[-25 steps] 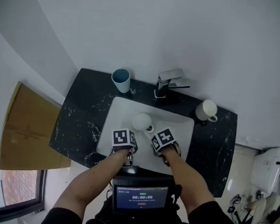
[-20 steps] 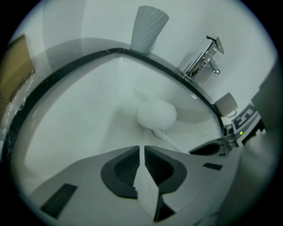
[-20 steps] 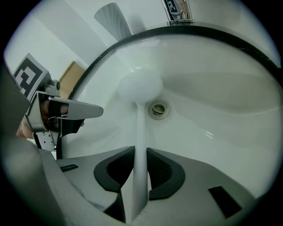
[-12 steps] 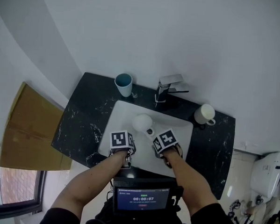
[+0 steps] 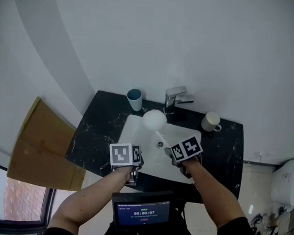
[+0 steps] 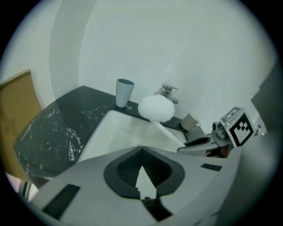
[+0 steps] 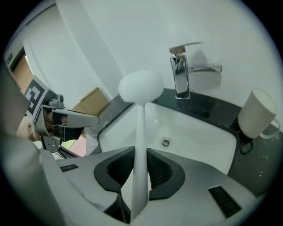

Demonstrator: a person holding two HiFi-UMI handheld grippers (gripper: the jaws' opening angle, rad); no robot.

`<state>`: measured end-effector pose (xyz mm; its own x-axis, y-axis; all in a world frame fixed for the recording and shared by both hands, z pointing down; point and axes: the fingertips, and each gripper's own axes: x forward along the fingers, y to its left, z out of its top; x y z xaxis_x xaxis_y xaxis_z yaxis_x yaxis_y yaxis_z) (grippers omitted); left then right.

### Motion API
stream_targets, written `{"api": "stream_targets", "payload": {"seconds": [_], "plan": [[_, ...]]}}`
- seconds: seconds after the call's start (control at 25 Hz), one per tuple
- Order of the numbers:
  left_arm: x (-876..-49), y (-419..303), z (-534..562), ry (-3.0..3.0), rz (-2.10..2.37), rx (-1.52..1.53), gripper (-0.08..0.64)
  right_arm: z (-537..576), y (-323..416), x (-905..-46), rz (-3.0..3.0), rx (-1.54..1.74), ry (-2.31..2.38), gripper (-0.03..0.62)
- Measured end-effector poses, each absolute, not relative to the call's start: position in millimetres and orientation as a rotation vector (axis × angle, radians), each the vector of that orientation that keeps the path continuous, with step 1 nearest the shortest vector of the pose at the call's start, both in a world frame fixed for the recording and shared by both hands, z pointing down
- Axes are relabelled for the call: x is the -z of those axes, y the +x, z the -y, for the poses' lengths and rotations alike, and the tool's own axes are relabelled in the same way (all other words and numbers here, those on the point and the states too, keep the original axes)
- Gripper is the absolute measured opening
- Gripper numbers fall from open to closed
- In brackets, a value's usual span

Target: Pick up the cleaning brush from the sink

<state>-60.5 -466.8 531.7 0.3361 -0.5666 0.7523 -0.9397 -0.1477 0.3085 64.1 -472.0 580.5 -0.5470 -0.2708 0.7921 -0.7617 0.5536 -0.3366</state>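
The cleaning brush has a round white head (image 5: 154,119) and a thin white handle (image 7: 140,145). It hangs above the white sink (image 5: 141,139), its head up near the faucet. My right gripper (image 5: 169,149) is shut on the handle, which runs up between its dark pads (image 7: 160,167). In the left gripper view the brush head (image 6: 155,108) shows ahead, with the right gripper's fingers (image 6: 201,143) at the right. My left gripper (image 5: 130,160) hovers over the sink's front left rim, shut with nothing in it; its pads (image 6: 128,170) meet at the tip.
A chrome faucet (image 5: 175,99) stands behind the basin. A blue cup (image 5: 134,98) sits on the black marble counter (image 5: 94,134) at the back left, a white mug (image 5: 210,121) at the back right. A brown cardboard sheet (image 5: 42,143) lies left of the counter.
Both grippers have risen above the basin. The brush has come up out of the sink with the right gripper, its head now high near the faucet.
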Motion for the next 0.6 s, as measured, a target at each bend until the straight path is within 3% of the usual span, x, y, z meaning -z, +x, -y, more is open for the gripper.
{"api": "stream_targets", "payload": {"seconds": [0.4,0.6], "plan": [[-400.2,-138.2,329.9,2.416,1.370,-0.466,0.012,325.8,4.4,-434.3,2.371,-0.709,1.305,0.067],[-346.6,-151.6,211.4,2.749,1.370,-0.244,0.012,193.1,27.6,-395.0,2.441,-0.520,1.526,0.067]]}}
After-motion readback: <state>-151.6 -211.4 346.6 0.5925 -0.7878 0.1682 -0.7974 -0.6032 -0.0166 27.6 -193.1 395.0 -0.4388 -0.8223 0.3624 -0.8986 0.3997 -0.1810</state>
